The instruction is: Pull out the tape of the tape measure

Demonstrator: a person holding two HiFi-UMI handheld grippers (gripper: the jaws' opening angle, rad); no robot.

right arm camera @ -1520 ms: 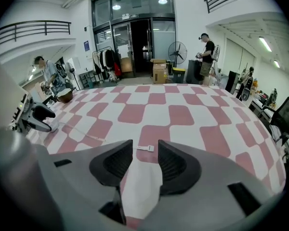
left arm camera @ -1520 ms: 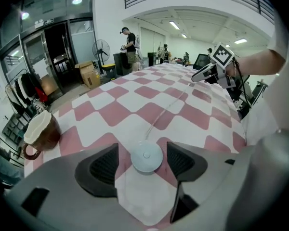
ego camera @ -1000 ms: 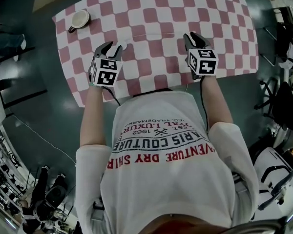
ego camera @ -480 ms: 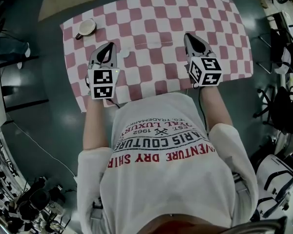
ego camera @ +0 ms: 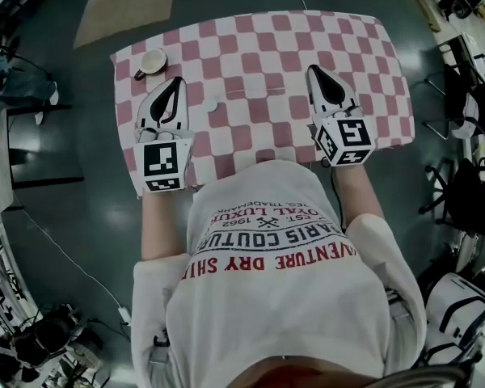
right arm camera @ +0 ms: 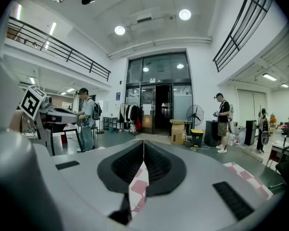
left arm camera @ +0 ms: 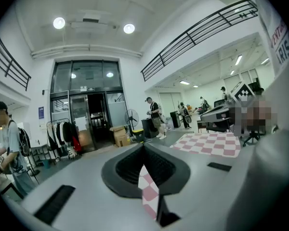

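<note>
Red-and-white checked table (ego camera: 259, 51) taken as the anchor, ringed by dark floor (ego camera: 81, 160).

On the table's far left corner: a pale cup (ego camera: 151, 61), standing alone.

Above the table's left side: the left gripper (ego camera: 175, 82), marker cube toward the near edge, tips aimed at the far edge. Jaws pressed together, with the black pads (left arm camera: 161, 166) meeting at the tip. Nothing pinched; only checked cloth visible through the sliver beneath them.

On the table just right of that gripper, in the left half: what looks like the tape measure (ego camera: 211, 103), a small pale round thing too small to make out further. Lying free, touched by neither gripper. Beside it, a thin pale line along the cloth toward the table's middle; tape or crease, cannot tell.

Above the table's right side: the right gripper (ego camera: 314, 71), cube toward the near edge, tips toward the far edge. Jaws likewise closed tight, ribbed pads (right arm camera: 160, 165) together, empty, with checked cloth glimpsed below.

At the table's near edge, between the two forearms: a white printed shirt (ego camera: 275, 297).

Past the table's far edge: glass doors (right arm camera: 156, 105), a standing fan (right arm camera: 195, 115), and a person (right arm camera: 222, 121) beside it.
</note>
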